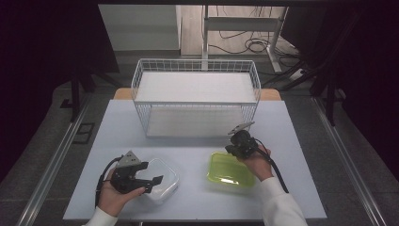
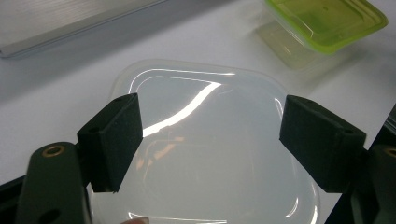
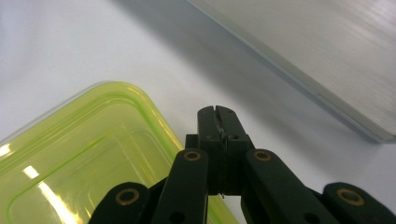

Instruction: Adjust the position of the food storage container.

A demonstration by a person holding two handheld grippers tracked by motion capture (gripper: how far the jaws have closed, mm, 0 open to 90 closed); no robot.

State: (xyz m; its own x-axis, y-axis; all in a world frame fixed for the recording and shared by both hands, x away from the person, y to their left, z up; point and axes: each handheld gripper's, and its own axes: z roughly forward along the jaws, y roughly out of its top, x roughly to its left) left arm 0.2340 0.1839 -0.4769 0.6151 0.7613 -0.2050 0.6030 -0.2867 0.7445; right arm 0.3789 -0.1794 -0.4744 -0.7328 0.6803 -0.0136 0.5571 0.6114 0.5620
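A clear square lidded container (image 1: pixel 162 181) sits at the front left of the table. My left gripper (image 1: pixel 151 172) hovers over it, open wide, and the lid (image 2: pixel 210 140) shows between and below the two pads (image 2: pixel 116 135) without touching them. A shallow yellow-green container (image 1: pixel 229 170) lies at the front right. My right gripper (image 1: pixel 231 148) is at its far right corner, jaws shut together with nothing visible between them. In the right gripper view the closed tips (image 3: pixel 218 116) point just past the green rim (image 3: pixel 140 100) over bare table.
A white wire basket (image 1: pixel 196 96) with a flat white shelf stands at the back middle of the table. Its base edge (image 3: pixel 322 70) runs close beyond my right gripper. The green container (image 2: pixel 327 21) lies a short way from the clear one.
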